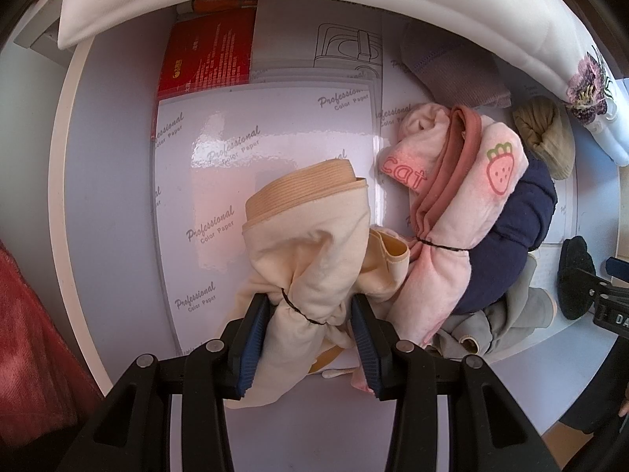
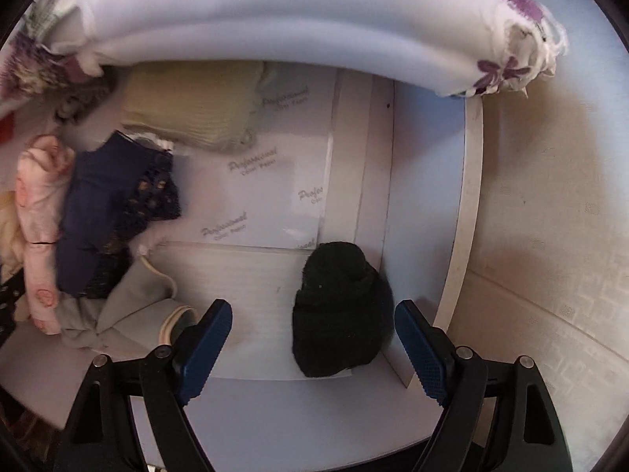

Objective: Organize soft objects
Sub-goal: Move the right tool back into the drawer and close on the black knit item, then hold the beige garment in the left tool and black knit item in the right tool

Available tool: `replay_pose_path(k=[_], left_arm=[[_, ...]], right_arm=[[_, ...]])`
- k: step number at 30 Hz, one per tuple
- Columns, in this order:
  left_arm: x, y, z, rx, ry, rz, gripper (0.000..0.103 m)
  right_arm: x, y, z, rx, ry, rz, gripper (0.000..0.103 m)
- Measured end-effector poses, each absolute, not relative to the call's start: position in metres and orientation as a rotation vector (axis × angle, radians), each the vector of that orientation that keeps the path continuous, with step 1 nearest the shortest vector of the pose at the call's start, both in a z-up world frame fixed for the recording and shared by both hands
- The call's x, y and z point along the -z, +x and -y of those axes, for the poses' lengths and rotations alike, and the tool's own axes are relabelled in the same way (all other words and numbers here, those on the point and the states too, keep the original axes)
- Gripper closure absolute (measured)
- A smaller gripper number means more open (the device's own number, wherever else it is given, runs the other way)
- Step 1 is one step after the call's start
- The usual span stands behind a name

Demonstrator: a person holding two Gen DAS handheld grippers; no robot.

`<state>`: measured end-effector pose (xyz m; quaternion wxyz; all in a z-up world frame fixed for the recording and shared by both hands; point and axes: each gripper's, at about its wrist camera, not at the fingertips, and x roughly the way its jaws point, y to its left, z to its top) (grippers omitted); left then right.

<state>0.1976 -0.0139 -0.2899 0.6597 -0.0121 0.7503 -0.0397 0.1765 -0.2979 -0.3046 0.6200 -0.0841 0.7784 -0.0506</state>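
— While pointing down at the white table (image 1: 118,204), left gripper (image 1: 310,338) clamped on a cream bundle (image 1: 310,244) tied with black thread, just left of the pink strawberry bundle (image 1: 464,181).
— And the right gripper (image 2: 310,350)?
— Spread wide, gripping nothing; black rolled sock (image 2: 342,310) lying between the pads, untouched, near the table's right edge.
— Navy cloth (image 2: 98,216)?
— Far left there, beside the pink.

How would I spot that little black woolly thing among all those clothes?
Start at the big white pillow along the back, then move toward the near right corner of the white table. There the black woolly bundle lies by itself between the right gripper's open blue pads, touching neither. It is the only black piece, apart from the heap of pink and navy clothes.
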Motion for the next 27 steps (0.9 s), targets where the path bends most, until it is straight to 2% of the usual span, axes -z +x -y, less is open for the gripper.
replay_pose_path(k=[8, 13, 16, 21, 27], left_arm=[[0.290, 0.197, 0.014, 0.091, -0.027, -1.698, 0.060], [0.291, 0.197, 0.014, 0.093, -0.023, -1.698, 0.060], [0.291, 0.197, 0.014, 0.092, -0.025, -1.698, 0.060], [0.291, 0.197, 0.014, 0.091, -0.025, -1.698, 0.060], [0.291, 0.197, 0.014, 0.091, -0.025, -1.698, 0.060]], right_arm=[[0.326, 0.171, 0.293, 0.151, -0.304, -1.818, 0.022], [0.343, 0.163, 0.291, 0.177, -0.345, -1.861, 0.032], [0.353, 0.160, 0.291, 0.185, -0.364, -1.886, 0.045], [0.358, 0.153, 0.284, 0.165, -0.380, -1.895, 0.052], [0.342, 0.156, 0.277, 0.116, -0.322, -1.822, 0.053]])
